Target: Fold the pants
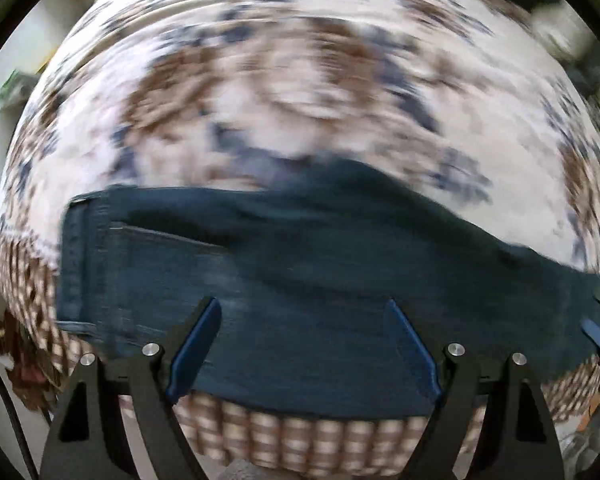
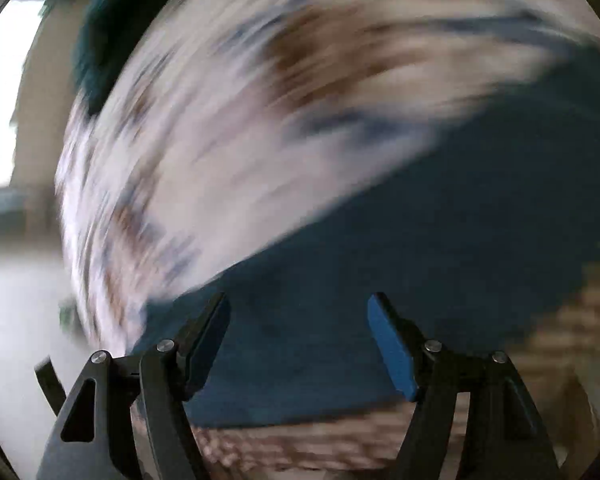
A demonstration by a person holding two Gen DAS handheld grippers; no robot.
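A: Now, item one: left claw [image 1: 304, 344]. State?

B: Jaws wide, nothing between them. It points down over the pants [image 1: 300, 272], above the cloth and not visibly touching it.

A: Item two: right claw [image 2: 298, 340].

B: Also spread, empty. Its blue pads [image 2: 392, 350] stand apart over the dark denim [image 2: 400, 240]; no fabric is pinched. In the left view, a bit of it shows at the far right edge [image 1: 598, 332].

A: Item three: the pants.

B: Dark blue jeans, lying flat on a patterned cover [image 1: 300, 80]. Waistband [image 1: 74, 264] and a pocket seam [image 1: 164, 236] sit at the left end in the left view; the legs run off to the right. They look already doubled lengthwise, though blur makes that a guess.

A: Step in hand?

B: Between grips, I judge: both claws free, one fold laid, another to come. The next move calls for each claw to descend on an edge, pinch through every layer, then carry it across evenly.

A: Item four: surroundings.

B: Cover in white, brown and blue; a checked border [image 1: 300, 436] along the near edge. Dark teal object [image 2: 108, 32] at the far corner in the right view, too blurred to name. Bright window [image 2: 4, 92] beyond.

A: Obstructions?

B: None on the jeans. Blur is heavy, so small wrinkles cannot be ruled out.
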